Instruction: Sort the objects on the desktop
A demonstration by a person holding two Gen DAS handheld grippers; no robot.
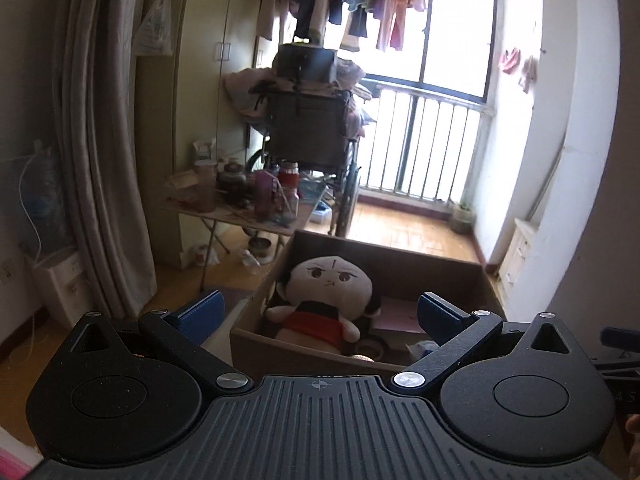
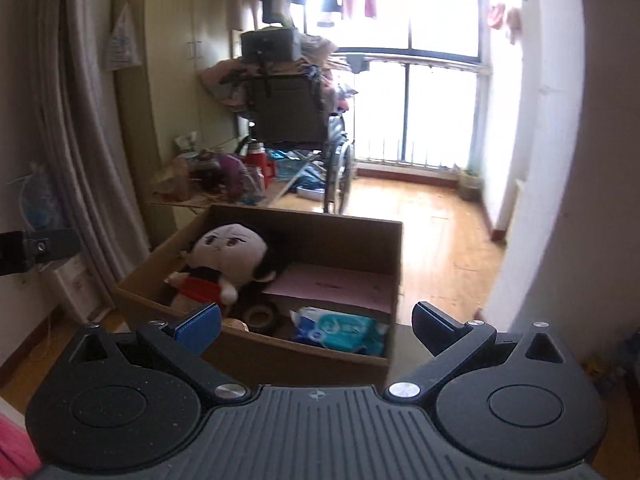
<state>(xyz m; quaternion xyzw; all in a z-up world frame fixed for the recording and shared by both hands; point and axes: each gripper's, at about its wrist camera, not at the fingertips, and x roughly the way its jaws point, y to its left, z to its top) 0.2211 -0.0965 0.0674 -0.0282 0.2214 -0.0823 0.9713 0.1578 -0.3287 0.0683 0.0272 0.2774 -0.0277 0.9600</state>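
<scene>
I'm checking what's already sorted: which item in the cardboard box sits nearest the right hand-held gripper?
The blue-and-teal wipes pack, lying in the near right corner of the cardboard box. The plush doll, tape roll and pink paper lie farther back or left.

Open brown cardboard box ahead of jaws; round-headed plush doll inside left, blue-white tissue pack inside near-right, pink paper sheet behind pack.
</scene>
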